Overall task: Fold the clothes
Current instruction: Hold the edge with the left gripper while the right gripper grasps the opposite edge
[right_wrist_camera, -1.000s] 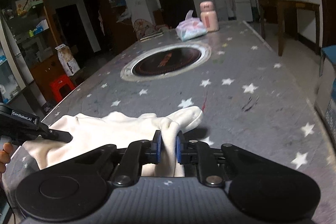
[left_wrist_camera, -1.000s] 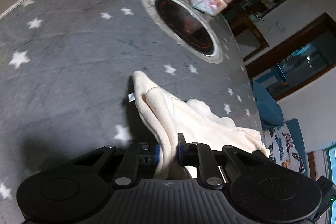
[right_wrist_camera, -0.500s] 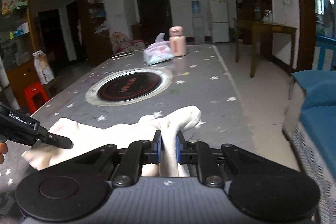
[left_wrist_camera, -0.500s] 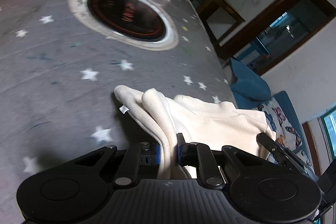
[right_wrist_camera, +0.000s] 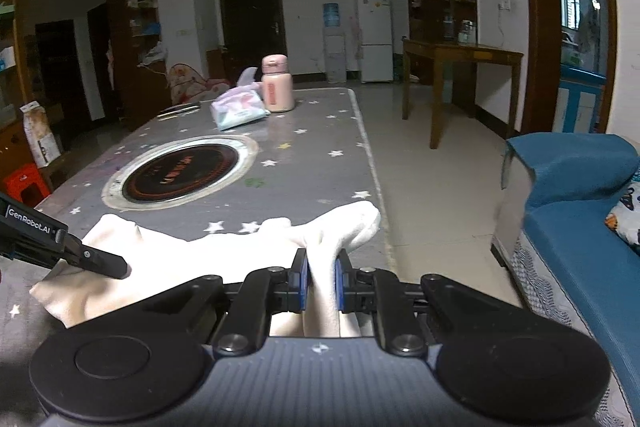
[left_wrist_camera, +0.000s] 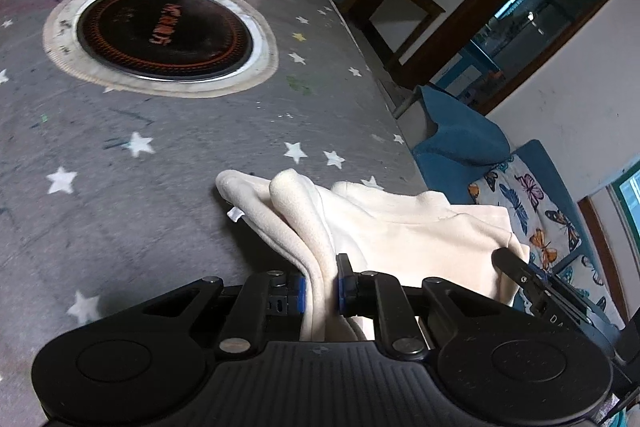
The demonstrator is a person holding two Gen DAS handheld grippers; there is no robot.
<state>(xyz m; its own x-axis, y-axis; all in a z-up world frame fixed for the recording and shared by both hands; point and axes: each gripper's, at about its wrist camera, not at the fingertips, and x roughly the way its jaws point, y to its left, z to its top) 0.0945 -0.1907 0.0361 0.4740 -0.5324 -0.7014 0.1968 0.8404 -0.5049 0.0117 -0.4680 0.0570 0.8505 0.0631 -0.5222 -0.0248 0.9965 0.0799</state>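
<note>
Both tongs, the left gripper [left_wrist_camera: 320, 281] and right gripper [right_wrist_camera: 321, 279], are pinching bunched edges of the cream garment [left_wrist_camera: 404, 227], sagging lower centre over the table [left_wrist_camera: 180, 155]; soft, light fleece, likely draping, best held by its edges

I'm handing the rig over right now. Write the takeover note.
Left tool: shut on the cream garment, gripping a bunched edge.
Right tool: shut on the same garment at its other end.
Garment: stretched between both tools at the near end of the star-print table, close to its right edge.
Done: both ends gripped.
Left: no neat fold visible yet; fold it, lay it flat, release.
</note>
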